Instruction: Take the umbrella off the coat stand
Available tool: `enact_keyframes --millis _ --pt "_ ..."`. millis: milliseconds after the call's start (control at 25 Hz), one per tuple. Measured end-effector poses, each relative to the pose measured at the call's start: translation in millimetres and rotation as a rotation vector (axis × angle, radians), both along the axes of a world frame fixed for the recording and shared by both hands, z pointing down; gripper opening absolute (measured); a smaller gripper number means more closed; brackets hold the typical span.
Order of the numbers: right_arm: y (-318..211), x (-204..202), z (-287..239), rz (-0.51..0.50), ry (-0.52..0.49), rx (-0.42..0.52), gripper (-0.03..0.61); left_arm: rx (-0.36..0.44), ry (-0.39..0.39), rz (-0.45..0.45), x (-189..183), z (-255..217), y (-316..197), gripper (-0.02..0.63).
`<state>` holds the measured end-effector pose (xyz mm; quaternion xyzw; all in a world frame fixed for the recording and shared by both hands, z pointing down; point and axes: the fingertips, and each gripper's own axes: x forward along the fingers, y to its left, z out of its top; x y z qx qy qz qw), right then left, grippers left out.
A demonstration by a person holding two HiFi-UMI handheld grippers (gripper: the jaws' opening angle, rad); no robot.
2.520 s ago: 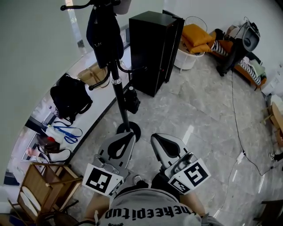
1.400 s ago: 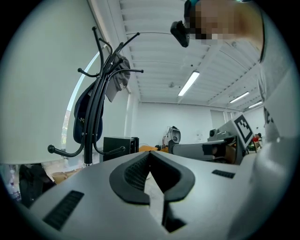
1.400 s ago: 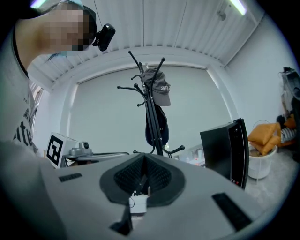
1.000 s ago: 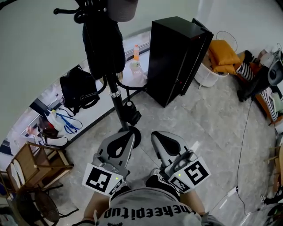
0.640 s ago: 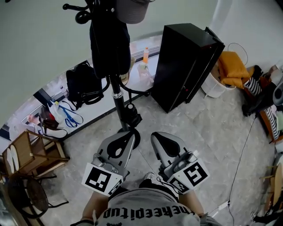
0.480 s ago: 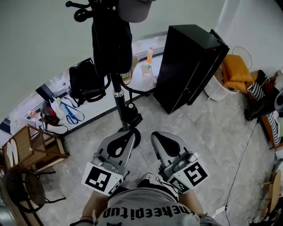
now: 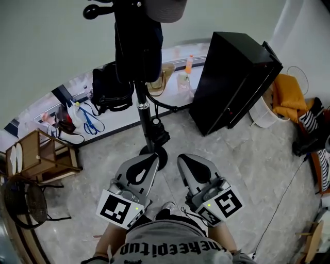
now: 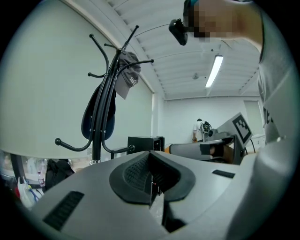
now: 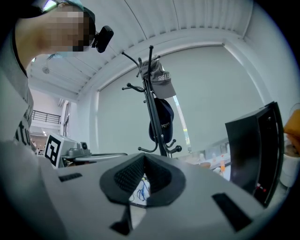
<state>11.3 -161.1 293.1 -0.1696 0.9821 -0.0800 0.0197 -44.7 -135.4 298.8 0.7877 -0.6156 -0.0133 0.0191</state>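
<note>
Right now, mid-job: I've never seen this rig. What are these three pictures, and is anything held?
No robot: a person carries a two-jaw tool in each hand. One picture is from a head camera looking down at the left tool and right tool. The other two come from cameras riding on each tool, looking along its jaws. Both are shut and empty. On the floor stands the coat stand, a grey cap on top; the umbrella seems to be the black bundle low on its pole. A black cabinet stands beside it.

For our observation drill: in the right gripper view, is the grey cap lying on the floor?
No, the grey cap hangs atop the coat stand.
</note>
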Motion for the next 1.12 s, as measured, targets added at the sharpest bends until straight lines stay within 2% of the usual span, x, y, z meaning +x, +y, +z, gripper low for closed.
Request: enact_keyframes --millis 520,640,800,920,1040,1120 --pt "-13.0 14.2 7.4 -0.07 -0.006 -0.006 0.011 -0.018 -0.008 -0.093 14.3 5.6 -4.0 0.015" --pt "-11.9 14.7 3.6 -0.081 -0.04 -0.02 0.011 -0.034 -0.001 -0.089 18.3 10.4 -4.1 0.015" --pt "-16.3 16.7 12.9 -0.076 -0.014 -0.026 0.011 -0.049 0.005 -0.087 19.7 14.2 -7.3 0.015" --pt "-19.6 11.5 10.3 -0.072 -0.048 -0.052 0.011 -0.062 0.002 -0.081 17.7 18.3 -9.8 0.015" --pt "-22.2 8.1 17.2 -0.062 -0.028 -0.051 0.011 -0.073 0.015 -0.074 13.1 24.7 -11.2 0.015" --pt "-23.8 3.2 14.5 -0.055 -0.05 -0.064 0.011 -0.078 0.024 -0.065 9.5 28.4 -13.3 0.015"
